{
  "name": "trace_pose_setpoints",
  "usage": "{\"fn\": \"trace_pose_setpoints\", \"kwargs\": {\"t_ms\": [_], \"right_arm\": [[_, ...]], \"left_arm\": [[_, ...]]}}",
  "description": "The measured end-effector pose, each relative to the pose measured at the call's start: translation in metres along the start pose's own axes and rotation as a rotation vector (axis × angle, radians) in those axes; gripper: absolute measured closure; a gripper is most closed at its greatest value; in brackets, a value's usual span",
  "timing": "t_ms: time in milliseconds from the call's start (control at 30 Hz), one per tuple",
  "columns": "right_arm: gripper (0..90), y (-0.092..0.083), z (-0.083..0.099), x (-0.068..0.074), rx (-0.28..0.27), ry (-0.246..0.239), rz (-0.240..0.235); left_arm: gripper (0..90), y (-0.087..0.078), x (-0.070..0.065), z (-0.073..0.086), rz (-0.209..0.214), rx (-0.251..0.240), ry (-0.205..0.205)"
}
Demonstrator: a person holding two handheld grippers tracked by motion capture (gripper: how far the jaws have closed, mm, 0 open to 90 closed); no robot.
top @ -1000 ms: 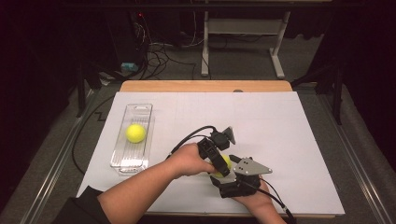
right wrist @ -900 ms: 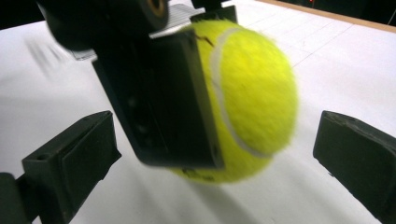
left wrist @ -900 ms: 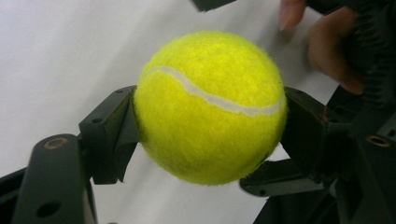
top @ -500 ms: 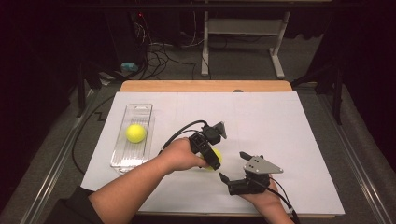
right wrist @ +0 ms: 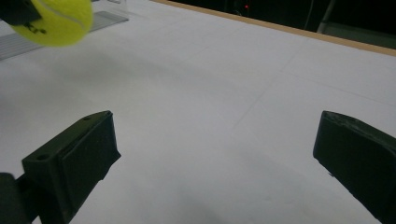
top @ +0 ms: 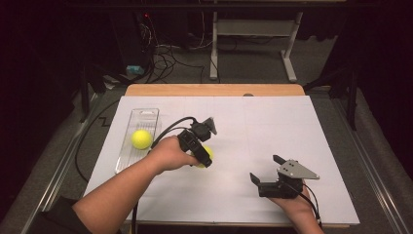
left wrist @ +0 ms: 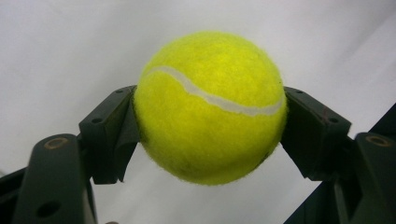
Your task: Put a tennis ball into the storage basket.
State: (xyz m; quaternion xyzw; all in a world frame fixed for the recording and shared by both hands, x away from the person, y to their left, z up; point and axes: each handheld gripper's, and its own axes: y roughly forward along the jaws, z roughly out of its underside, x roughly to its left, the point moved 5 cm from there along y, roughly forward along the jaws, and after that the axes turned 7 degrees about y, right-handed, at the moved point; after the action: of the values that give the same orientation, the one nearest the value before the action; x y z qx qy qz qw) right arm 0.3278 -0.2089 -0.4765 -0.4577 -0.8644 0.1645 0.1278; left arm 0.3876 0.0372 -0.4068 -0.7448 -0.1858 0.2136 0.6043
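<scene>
Left hand-held gripper [left wrist: 205, 140]: clamped on a tennis ball [left wrist: 210, 105], one jaw pressed against each side, ball lifted clear of the white desk [top: 292, 126].
Ball's whereabouts: over the desk's middle-left in the high view, just right of a clear tray [top: 146, 117]; glimpsed also at the top-left corner of the right gripper view.
Second ball [top: 141, 139]: lay in the tray, toward its middle.
Right hand-held gripper [top: 264, 171]: spread wide and holding nothing, low over the desk's near right, well apart from the ball.
Step in hand, as judged: carried ball probably bound for the tray.
Doing it well: grip kept square across the ball's widest part; ball brought above a bare stretch of tray, clear of the second ball; lowered past the wall before any release, since a felt ball would likely roll or bounce.
Left arm: forearm angled in from the bottom left, hand [top: 170, 153] wrapped round the gripper body, cable looping behind.
Right hand: near the front edge, jaws pointed up and to the left.
</scene>
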Motion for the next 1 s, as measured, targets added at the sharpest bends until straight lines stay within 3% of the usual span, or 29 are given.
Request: {"fn": "trace_pose_setpoints", "kwargs": {"t_ms": [333, 567, 1000], "right_arm": [[0.0, -0.021, 0.013, -0.030, 0.002, 0.016, 0.075], [0.0, -0.032, 0.019, -0.043, 0.006, 0.034, 0.105], [0.0, -0.039, 0.022, -0.050, 0.007, 0.045, 0.120]], "left_arm": [[26.3, -0.025, 0.028, 0.026, -0.037, -0.019, -0.069], [26.3, -0.045, 0.047, 0.049, -0.063, -0.024, -0.114], [26.3, -0.065, 0.083, 0.103, -0.110, -0.008, -0.226]]}}
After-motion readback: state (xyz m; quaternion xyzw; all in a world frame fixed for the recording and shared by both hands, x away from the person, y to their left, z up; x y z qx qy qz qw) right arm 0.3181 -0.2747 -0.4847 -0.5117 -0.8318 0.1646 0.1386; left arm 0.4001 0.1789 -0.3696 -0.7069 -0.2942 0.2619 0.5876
